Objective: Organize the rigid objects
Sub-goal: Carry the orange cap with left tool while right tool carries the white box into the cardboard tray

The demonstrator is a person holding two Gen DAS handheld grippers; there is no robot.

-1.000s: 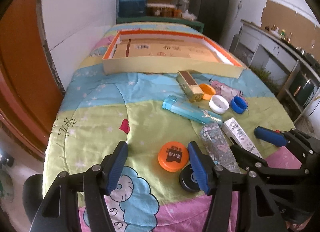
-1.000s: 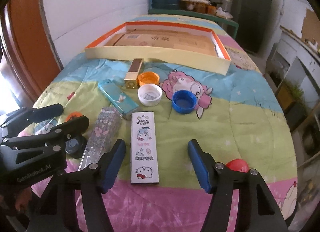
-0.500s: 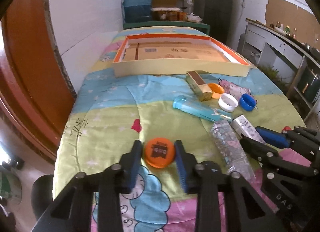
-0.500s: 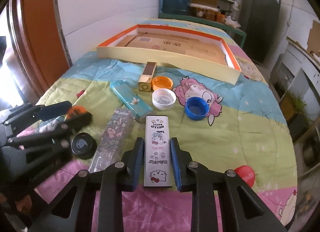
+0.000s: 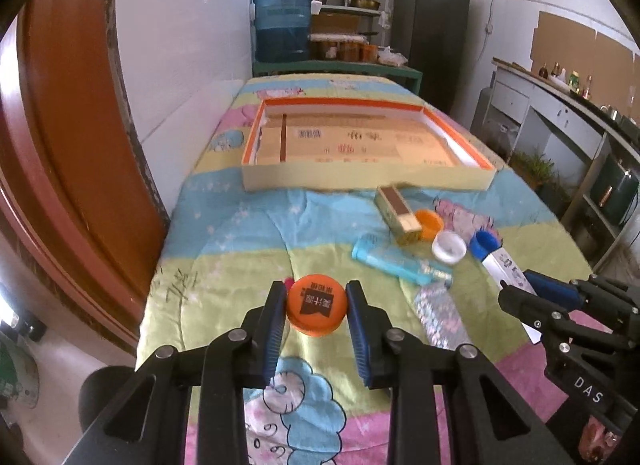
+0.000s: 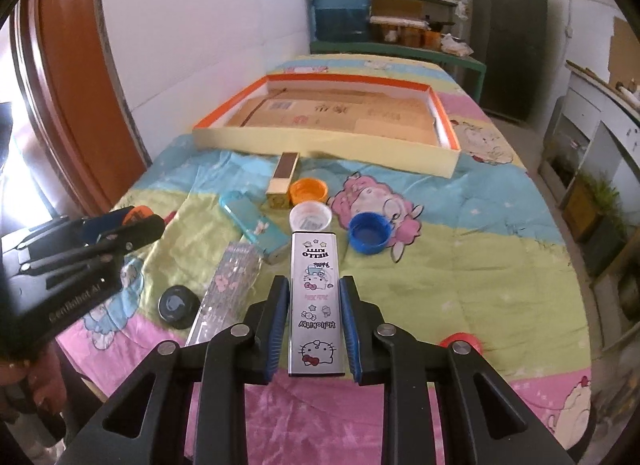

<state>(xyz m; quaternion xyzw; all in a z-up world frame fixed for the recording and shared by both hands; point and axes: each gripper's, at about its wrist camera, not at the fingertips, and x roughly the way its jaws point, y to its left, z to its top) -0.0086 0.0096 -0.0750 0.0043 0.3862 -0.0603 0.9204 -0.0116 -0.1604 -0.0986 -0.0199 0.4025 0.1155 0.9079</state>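
Observation:
My left gripper (image 5: 316, 297) is shut on a round orange lid (image 5: 316, 309) and holds it a little above the cartoon-print blanket (image 5: 240, 249). In the right wrist view my right gripper (image 6: 314, 293) is shut on a long silver Hello Kitty tin (image 6: 315, 297), also raised off the cloth. That tin (image 5: 506, 269) and the right gripper's fingers (image 5: 548, 291) show at the right of the left wrist view. A shallow orange-rimmed box (image 5: 364, 145) with cardboard inside lies farther back.
On the blanket lie a gold box (image 6: 283, 181), an orange cap (image 6: 308, 191), a white cap (image 6: 310, 217), a blue cap (image 6: 369, 232), a teal case (image 6: 254, 231), a flowered clear case (image 6: 226, 293), a black lid (image 6: 179, 307) and a red lid (image 6: 460, 343). A wooden door frame stands left.
Both grippers closed, the left on the orange lid and the right on the Hello Kitty tin. Both then rose, lifting their objects off the blanket.

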